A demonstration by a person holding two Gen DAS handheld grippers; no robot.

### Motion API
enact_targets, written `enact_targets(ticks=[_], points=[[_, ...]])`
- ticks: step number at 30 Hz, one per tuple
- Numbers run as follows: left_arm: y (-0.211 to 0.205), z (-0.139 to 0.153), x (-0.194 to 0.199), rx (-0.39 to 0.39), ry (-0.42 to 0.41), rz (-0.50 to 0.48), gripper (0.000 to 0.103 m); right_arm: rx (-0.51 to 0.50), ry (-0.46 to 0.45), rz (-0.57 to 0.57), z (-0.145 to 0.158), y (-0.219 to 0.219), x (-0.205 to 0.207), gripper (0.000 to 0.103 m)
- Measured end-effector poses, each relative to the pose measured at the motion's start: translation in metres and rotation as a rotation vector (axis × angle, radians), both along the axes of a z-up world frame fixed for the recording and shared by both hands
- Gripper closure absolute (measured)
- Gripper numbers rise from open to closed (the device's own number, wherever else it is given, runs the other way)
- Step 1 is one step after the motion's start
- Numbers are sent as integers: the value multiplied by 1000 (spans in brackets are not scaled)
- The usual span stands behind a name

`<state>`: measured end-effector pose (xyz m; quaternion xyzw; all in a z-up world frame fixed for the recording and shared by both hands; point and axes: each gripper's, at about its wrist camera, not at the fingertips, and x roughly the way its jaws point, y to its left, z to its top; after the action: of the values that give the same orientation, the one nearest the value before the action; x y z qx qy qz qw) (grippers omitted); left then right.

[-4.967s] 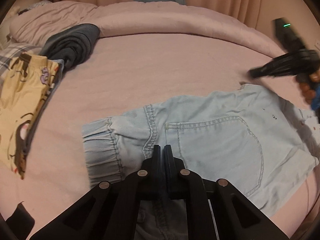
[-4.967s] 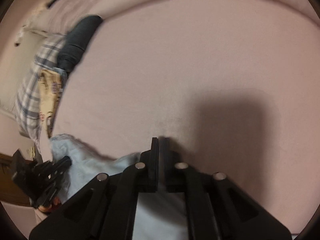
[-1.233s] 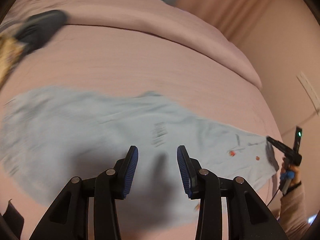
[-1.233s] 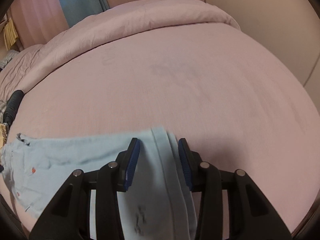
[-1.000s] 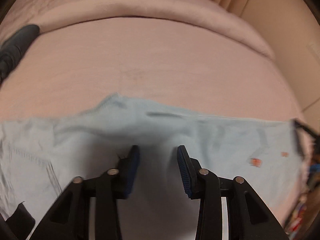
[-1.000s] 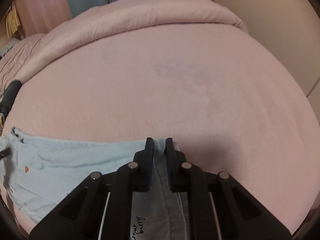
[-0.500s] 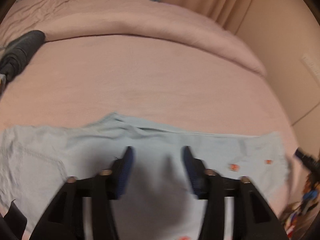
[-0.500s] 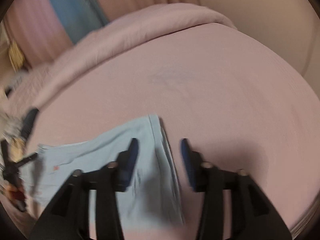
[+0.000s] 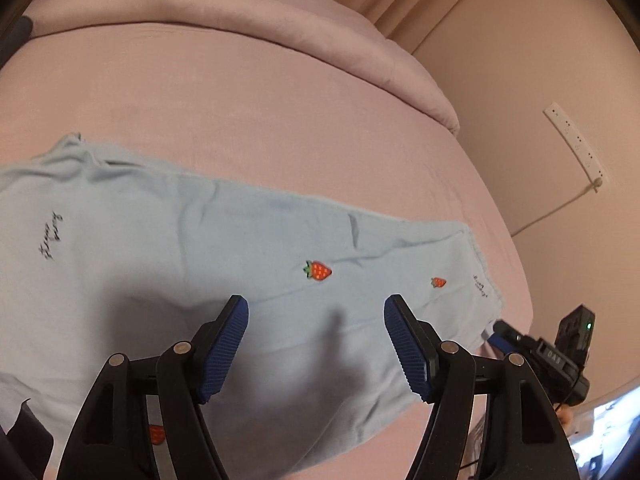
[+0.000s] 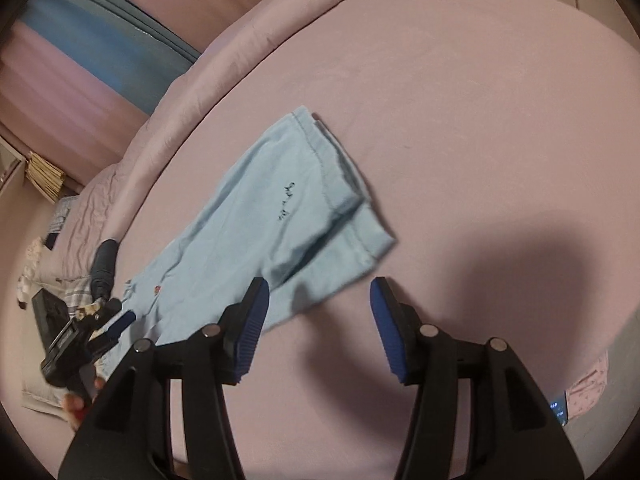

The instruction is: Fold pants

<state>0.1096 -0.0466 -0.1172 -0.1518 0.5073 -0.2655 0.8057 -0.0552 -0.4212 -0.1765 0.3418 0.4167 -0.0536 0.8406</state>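
Light blue pants [image 9: 200,248] with small strawberry patches lie flat and lengthwise on the pink bed [image 9: 240,112]. My left gripper [image 9: 316,308] hovers over the leg, its jaws opening, with only flat cloth below and nothing pinched. In the right wrist view the pants [image 10: 260,216] run diagonally, cuffs toward me. My right gripper [image 10: 319,286] sits just off the cuff end, its jaws also opening and empty. Each gripper shows in the other's view: the right gripper [image 9: 504,330] by the cuff edge, the left gripper [image 10: 120,320] near the waist end.
A folded pink duvet [image 9: 280,32] runs along the far side of the bed. A dark rolled garment [image 10: 105,256] and plaid cloth [image 10: 76,292] lie past the pants' waist end. A power strip [image 9: 576,144] hangs on the wall; curtains [image 10: 100,40] stand behind.
My right gripper, shut on the cuff a second ago, has let go, rolled and pulled back. My left gripper has widened and slid toward the cuffs. The pants now rest flat.
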Motion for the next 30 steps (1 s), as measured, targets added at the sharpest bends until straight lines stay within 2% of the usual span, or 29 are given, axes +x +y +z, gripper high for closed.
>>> enact_targets(ticks=[3,6,11,14,16,17,19,21,24,28,30], points=[[-1,-1,-7,2,9,0,33,5,-11,-6,-1,2,11,48],[-3,-6,-7,17,18,-2,33,52,-33,-10,-1,6,23,46],[-4,-13,-7,36,22,-6,33,177,-96,-25,0,5,28,41],[-7,-15,-7,40,13,-12,33,269,-99,-47,-3,-4,25,40],[-9,-16,-7,45,7,-16,33,262,-89,-64,-4,-7,23,40],[-10,-17,-7,45,5,-14,33,239,-57,-85,-6,-7,24,40],[-9,-17,-7,42,2,-13,33,223,-35,-99,-9,-6,26,48],[-9,-17,-8,37,0,-13,33,177,-12,-109,-7,-2,28,70],[-9,-19,-10,42,-10,-20,33,160,-20,-139,-6,-1,28,88],[-12,-21,-11,55,-20,-24,33,88,-28,-148,3,3,21,95],[-9,-21,-9,31,-10,-17,33,-35,-65,-112,24,19,24,96]])
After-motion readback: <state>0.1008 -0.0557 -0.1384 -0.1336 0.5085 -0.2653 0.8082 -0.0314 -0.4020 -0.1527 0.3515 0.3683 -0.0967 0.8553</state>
